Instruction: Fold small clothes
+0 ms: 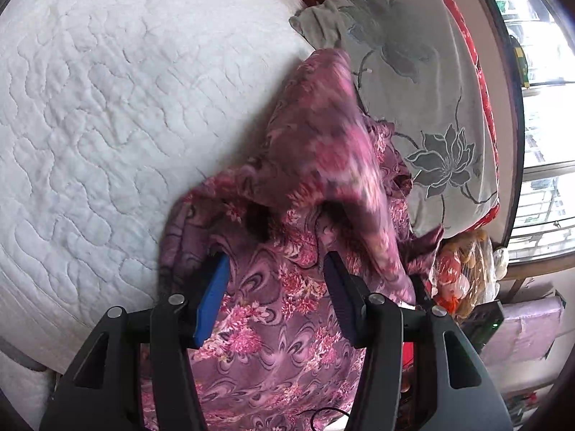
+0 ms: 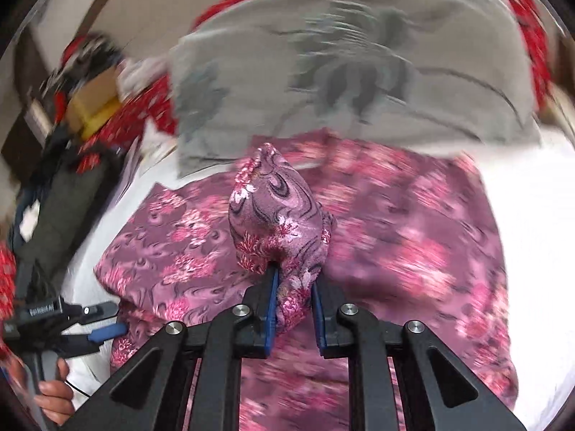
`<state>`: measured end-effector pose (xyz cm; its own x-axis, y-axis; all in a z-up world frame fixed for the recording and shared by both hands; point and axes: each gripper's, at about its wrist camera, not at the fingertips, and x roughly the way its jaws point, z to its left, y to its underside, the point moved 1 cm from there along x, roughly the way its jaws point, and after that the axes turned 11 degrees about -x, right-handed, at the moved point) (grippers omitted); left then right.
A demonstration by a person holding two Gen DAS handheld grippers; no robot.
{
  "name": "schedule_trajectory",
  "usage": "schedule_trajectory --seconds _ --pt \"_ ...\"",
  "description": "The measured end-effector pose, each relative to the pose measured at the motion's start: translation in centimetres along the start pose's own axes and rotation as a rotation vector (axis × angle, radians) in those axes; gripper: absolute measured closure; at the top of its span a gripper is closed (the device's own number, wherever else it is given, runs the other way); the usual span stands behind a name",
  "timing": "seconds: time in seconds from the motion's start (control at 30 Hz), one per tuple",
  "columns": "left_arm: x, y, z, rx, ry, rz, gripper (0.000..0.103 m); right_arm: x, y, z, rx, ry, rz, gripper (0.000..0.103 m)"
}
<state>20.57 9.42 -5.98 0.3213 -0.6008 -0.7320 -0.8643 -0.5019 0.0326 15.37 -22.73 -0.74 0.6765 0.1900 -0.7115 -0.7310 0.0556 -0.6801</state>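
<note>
Purple cloth: a soft purple garment with pink flowers (image 1: 287, 305) lies on the white quilted bed (image 1: 107, 125), close to the grey pillow with dark flowers (image 1: 413, 72).
Left wrist view: the left gripper (image 1: 276, 287) is wide open with the cloth spread between its fingers. It grips nothing. A blurry fold of cloth hangs lifted on the right, I think for folding over.
Right wrist view: the right gripper (image 2: 294, 298) is closed tight on a bunched corner of the cloth (image 2: 280, 215), which pokes up past the tips. The rest (image 2: 395, 233) lies flat below.
Only seen here: the left gripper (image 2: 107, 330) low at the cloth's left edge, and a hand (image 2: 54, 391) holding it.
</note>
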Motion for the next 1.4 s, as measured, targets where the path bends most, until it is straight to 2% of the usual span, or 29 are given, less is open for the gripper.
schedule_trajectory --seconds 0.1,0.17,0.3,0.37,0.43,0.53,0.57,0.6,0.63,0.67,0.73,0.8,0.9,1.0,1.1,1.13,1.2,1.3,1.37,1.4 --pt "0.0 0.3 -0.3 0.012 -0.006 0.001 0.05 -0.5 1.6 -3.7 0.116 -0.005 0.033 0.085" --pt "-0.3 0.5 -0.5 0.021 -0.001 0.0 0.05 -0.4 2.6 -5.5 0.188 -0.019 0.05 0.077" --pt "-1.2 0.8 -1.2 0.037 0.033 -0.015 0.05 -2.3 4.9 -9.4 0.389 -0.024 0.003 0.07" --pt "-1.0 0.8 -1.9 0.042 0.045 -0.017 0.05 -3.0 5.3 -10.2 0.438 -0.061 -0.034 0.047" --pt "-0.2 0.7 -2.4 0.042 0.034 -0.015 0.05 -3.2 5.2 -10.0 0.449 -0.084 -0.065 0.035" --pt "1.3 -0.1 -3.0 0.019 -0.002 -0.005 0.05 -1.5 4.4 -9.5 0.432 -0.068 -0.033 0.035" --pt "1.5 -0.4 -3.3 0.013 -0.011 -0.005 0.05 -0.8 4.1 -9.7 0.431 -0.043 -0.009 0.049" --pt "1.5 -0.5 -3.5 0.011 -0.013 -0.01 0.052 -0.1 3.7 -9.6 0.42 -0.023 0.01 0.069" --pt "1.2 -0.8 -3.8 0.014 -0.001 -0.026 0.052 0.0 3.1 -9.4 0.397 -0.04 0.003 0.096" --pt "1.0 -0.9 -4.0 0.022 0.007 -0.037 0.052 -0.2 2.4 -9.0 0.37 -0.049 -0.005 0.097" --pt "0.9 -1.3 -4.4 0.047 -0.01 -0.067 0.052 -2.4 1.0 -8.7 0.319 -0.075 -0.125 0.097" --pt "1.6 -1.8 -4.1 0.04 -0.036 -0.063 0.053 -3.6 0.1 -9.0 0.276 -0.048 -0.171 0.097" --pt "3.0 -2.1 -2.6 -0.014 -0.084 -0.023 0.054 -2.6 0.8 -11.1 0.284 0.02 -0.098 0.097" --pt "3.0 -2.0 -1.2 -0.015 -0.093 -0.024 0.064 0.0 3.3 -13.1 0.297 0.081 0.075 0.097" --pt "1.9 -1.9 -0.7 -0.028 -0.08 0.004 0.065 -0.2 3.8 -13.1 0.274 0.056 0.088 0.096" --pt "1.3 -1.7 -0.8 -0.027 -0.069 0.006 0.066 -0.8 3.5 -12.9 0.27 0.071 0.099 0.091" --pt "0.2 -1.3 -1.3 -0.012 -0.026 0.001 0.067 -2.2 2.8 -12.6 0.252 0.115 0.083 0.089" --pt "-0.5 -0.7 -3.1 0.046 0.0 -0.013 0.065 -4.5 1.1 -11.4 0.193 0.145 -0.033 0.082" --pt "0.0 -0.4 -4.5 0.097 -0.024 -0.026 0.065 -4.6 0.0 -11.2 0.177 0.149 -0.064 0.062" --pt "0.3 -0.4 -5.0 0.118 -0.044 -0.031 0.065 -4.3 -0.2 -11.2 0.18 0.15 -0.062 0.06"
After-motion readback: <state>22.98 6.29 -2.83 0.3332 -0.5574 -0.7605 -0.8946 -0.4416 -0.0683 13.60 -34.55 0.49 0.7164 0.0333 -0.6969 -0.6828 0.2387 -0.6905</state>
